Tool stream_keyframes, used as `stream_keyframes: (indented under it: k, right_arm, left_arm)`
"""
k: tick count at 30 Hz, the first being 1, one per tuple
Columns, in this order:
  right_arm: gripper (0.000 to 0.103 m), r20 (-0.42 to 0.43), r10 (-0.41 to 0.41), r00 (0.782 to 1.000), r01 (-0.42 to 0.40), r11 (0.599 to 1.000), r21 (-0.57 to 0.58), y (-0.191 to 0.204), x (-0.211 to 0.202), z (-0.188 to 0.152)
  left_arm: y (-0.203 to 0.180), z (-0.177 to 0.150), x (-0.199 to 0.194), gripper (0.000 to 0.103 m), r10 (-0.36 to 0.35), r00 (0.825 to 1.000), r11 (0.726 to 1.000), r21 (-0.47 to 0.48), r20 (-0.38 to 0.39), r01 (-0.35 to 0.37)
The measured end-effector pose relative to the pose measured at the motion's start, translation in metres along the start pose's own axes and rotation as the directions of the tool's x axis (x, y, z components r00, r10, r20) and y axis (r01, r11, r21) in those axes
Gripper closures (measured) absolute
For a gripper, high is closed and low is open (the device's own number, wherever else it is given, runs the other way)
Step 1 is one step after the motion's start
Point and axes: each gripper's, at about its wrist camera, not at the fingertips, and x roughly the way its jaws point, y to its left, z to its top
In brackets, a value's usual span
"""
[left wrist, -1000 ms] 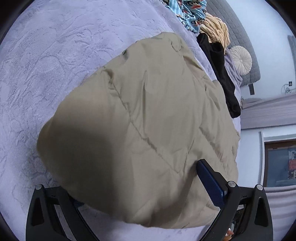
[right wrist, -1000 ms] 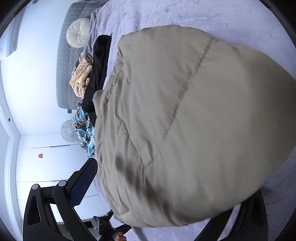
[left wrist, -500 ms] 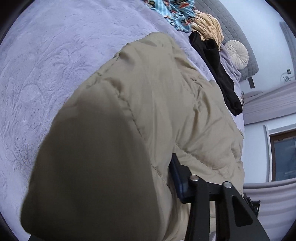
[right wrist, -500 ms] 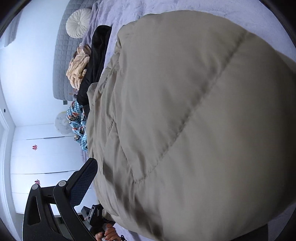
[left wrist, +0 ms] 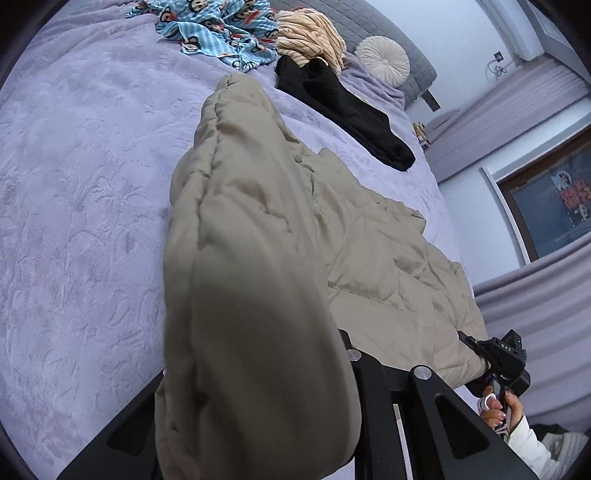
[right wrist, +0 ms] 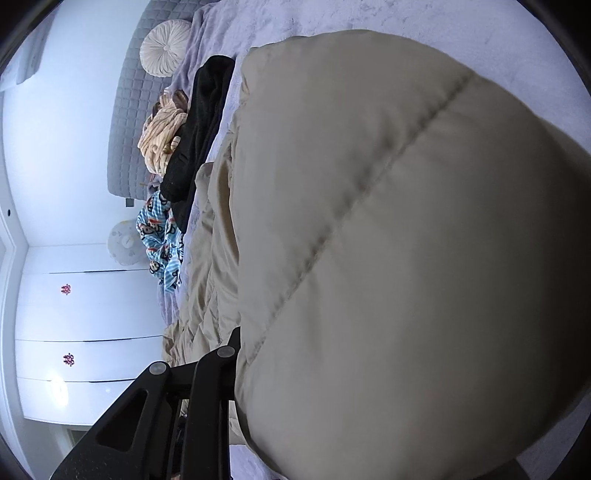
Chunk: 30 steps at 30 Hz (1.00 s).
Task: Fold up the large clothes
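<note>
While a lavender bedspread (left wrist: 74, 184) is covering the whole bed, a large beige quilted jacket (left wrist: 369, 251) is lying across it, its near edge bunching up at both grippers. Beyond it, a black garment (left wrist: 343, 107), a blue monkey-print cloth (left wrist: 221, 33) and a striped tan cloth (left wrist: 310, 40) are lying near a round cushion (left wrist: 382, 61). Left gripper (left wrist: 258, 369) has just been closing, its jaws pinching a thick fold. Right gripper (right wrist: 295, 369) has just been closing too, jacket padding filling its jaws.
</note>
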Motion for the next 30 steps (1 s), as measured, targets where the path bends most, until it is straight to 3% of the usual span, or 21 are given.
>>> stream_keyframes:
  k: [4,10,17,19,21,23,27,30]
  right_arm:
    - [0.077,0.007,-0.015,1.000,0.015,1.000,0.015,-0.010,-0.020,-0.032]
    - [0.077,-0.032,-0.053,0.998,0.054,0.997,0.053,-0.030,-0.050,-0.083]
    - [0.077,-0.091,-0.072,0.993,0.080,0.993,0.092,-0.065,-0.081,-0.125]
    - [0.075,-0.098,-0.056,0.994,0.066,0.993,0.100,-0.069,-0.082,-0.118]
    - [0.069,-0.103,-0.073,0.992,0.081,0.994,0.078,-0.066,-0.081,-0.118]
    - [0.066,-0.107,-0.095,0.990,0.102,0.993,0.061,-0.059,-0.082,-0.116]
    - [0.041,-0.112,-0.140,0.984,0.145,0.989,0.036,-0.053,-0.091,-0.115]
    - [0.030,-0.102,-0.166,0.981,0.170,0.985,0.033,-0.050,-0.100,-0.117]
  left_arm:
    - [0.000,-0.023,-0.022,0.085,-0.001,0.998,0.999,0.034,-0.066,0.004]
    - [0.011,-0.094,-0.067,0.085,0.019,0.988,1.000,-0.015,-0.155,-0.022]
    - [0.033,-0.173,-0.085,0.082,0.135,0.968,0.980,-0.118,-0.213,-0.163]
    - [0.035,-0.181,-0.090,0.061,0.218,0.953,0.957,-0.145,-0.211,-0.251]
    - [0.038,-0.187,-0.104,0.047,0.299,0.934,0.930,-0.160,-0.193,-0.331]
    - [0.036,-0.192,-0.119,0.046,0.350,0.921,0.912,-0.163,-0.172,-0.377]
    - [0.030,-0.196,-0.144,0.046,0.459,0.878,0.870,-0.129,-0.134,-0.475]
    - [0.021,-0.195,-0.156,0.046,0.518,0.851,0.845,-0.100,-0.087,-0.525]
